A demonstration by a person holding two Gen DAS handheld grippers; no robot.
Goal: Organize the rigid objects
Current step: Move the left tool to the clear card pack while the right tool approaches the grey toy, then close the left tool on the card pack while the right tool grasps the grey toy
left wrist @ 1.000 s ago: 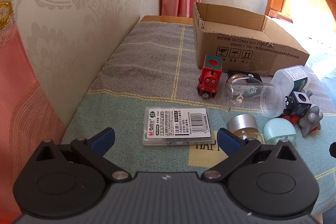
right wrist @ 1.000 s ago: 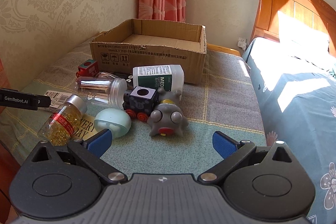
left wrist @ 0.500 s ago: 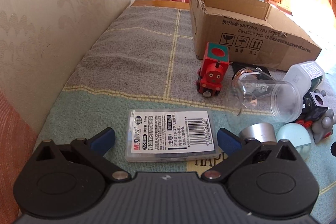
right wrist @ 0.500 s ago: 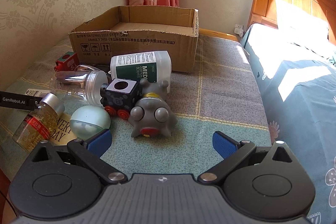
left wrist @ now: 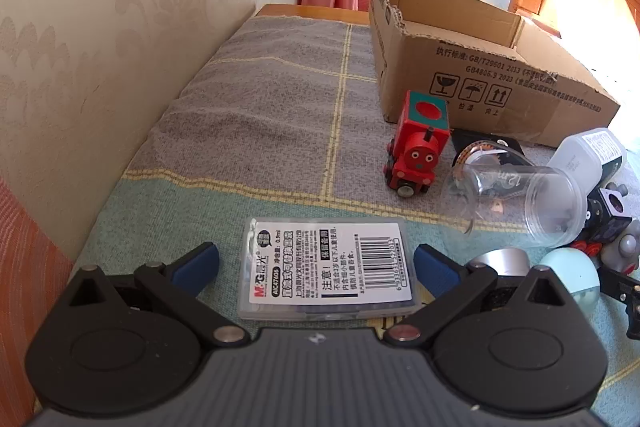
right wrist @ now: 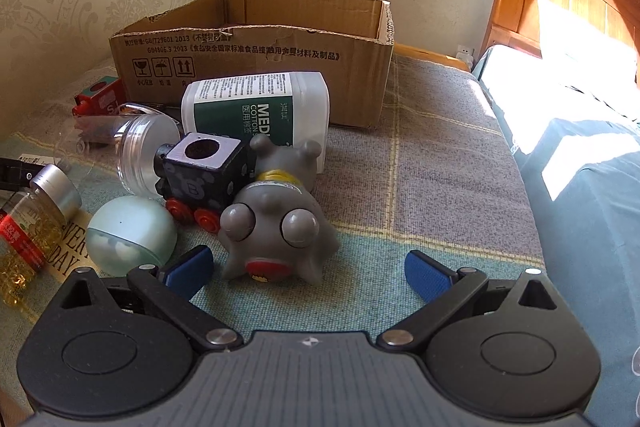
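My left gripper [left wrist: 316, 263] is open, its blue pads on either side of a flat clear plastic case [left wrist: 328, 267] with a barcode label, lying on the cloth. My right gripper [right wrist: 308, 269] is open, with a grey rubber toy figure [right wrist: 276, 223] lying just ahead between the fingers, nearer the left pad. An open cardboard box [right wrist: 256, 47] stands at the back; it also shows in the left wrist view [left wrist: 480, 67].
Scattered items: red toy train [left wrist: 416, 147], clear jar [left wrist: 520, 199] on its side, white cotton-swab bottle [right wrist: 256, 107], black toy wagon [right wrist: 204, 175], mint round case [right wrist: 132, 235], capsule bottle [right wrist: 28, 227]. Wall at left, bed [right wrist: 580, 167] at right.
Both grippers have moved forward and lower. The plastic case now lies between the left pads, and the grey toy is closer to the right gripper. Both stay open.
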